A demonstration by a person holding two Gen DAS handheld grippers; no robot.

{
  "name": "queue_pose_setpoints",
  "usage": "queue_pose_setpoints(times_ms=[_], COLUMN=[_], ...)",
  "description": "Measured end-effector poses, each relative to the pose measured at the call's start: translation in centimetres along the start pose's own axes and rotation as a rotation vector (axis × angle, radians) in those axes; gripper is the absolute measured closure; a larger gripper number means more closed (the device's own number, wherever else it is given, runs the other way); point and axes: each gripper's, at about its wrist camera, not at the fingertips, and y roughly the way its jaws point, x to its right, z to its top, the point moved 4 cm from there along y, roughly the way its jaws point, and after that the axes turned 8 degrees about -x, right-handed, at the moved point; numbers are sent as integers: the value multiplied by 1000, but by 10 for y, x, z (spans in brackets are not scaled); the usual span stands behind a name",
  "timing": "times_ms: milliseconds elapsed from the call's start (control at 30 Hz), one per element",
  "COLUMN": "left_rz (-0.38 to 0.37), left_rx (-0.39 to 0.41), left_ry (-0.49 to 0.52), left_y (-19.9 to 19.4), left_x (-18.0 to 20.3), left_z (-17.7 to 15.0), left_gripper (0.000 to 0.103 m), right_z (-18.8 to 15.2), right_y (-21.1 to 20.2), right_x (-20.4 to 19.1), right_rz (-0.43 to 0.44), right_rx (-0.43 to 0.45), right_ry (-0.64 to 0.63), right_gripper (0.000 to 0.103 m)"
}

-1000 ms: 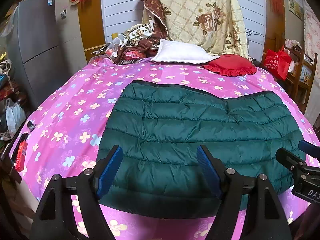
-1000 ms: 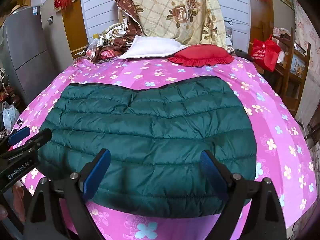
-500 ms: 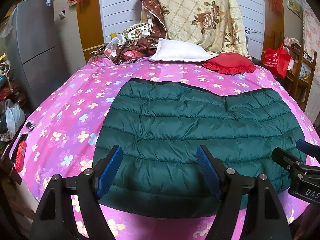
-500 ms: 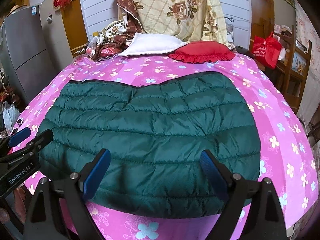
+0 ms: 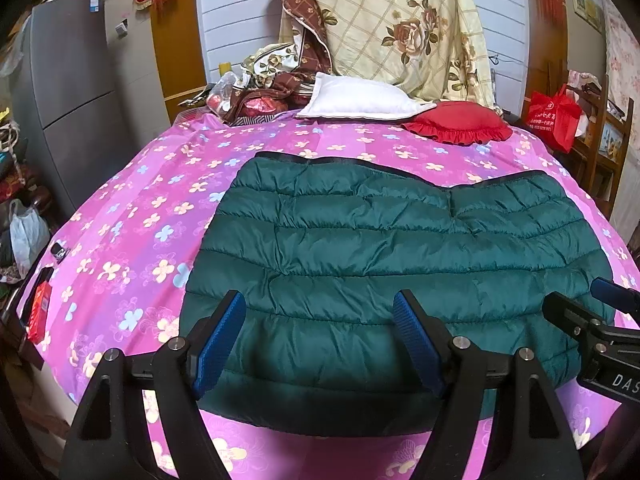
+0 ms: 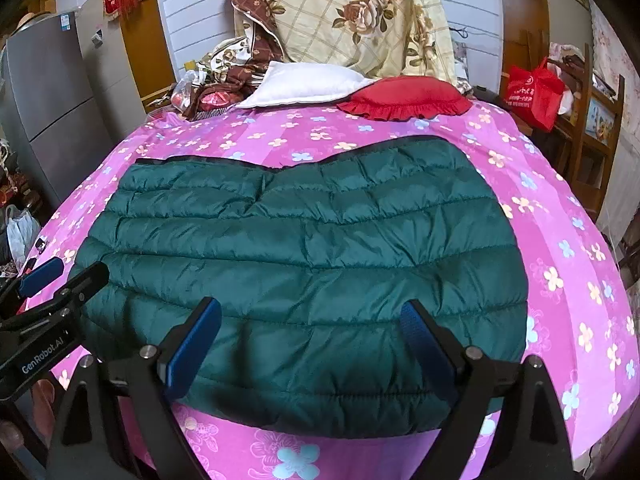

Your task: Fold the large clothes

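Observation:
A dark green quilted puffer jacket point(image 5: 392, 256) lies folded flat on the pink flowered bed sheet point(image 5: 132, 232); it also shows in the right wrist view point(image 6: 304, 248). My left gripper point(image 5: 320, 340) is open and empty, hovering over the jacket's near left part. My right gripper point(image 6: 312, 344) is open and empty over the jacket's near right part. Each gripper shows at the edge of the other's view: the right one point(image 5: 600, 320) and the left one point(image 6: 48, 292).
A white pillow point(image 5: 360, 96), a red frilled cushion point(image 5: 460, 124) and a heap of floral bedding point(image 5: 392, 28) sit at the bed's far end. A grey fridge point(image 5: 68, 92) stands left. A red bag point(image 5: 554, 116) sits on wooden shelves at right.
Both grippers have drawn back slightly toward the near edge and stayed open. The jacket has not moved.

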Motion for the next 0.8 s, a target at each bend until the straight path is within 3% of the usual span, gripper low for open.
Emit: queue_pose_setpoints(times_ms=[800], left_rz=[-5], left_rx=[-19], left_ry=[17], left_y=[9], left_x=[11], left_z=[-2], left_gripper=[48], right_z=[-1], right_y=[9], right_x=[6], right_rz=[4], right_rx=[-22], right_ry=[19], right_gripper=[10])
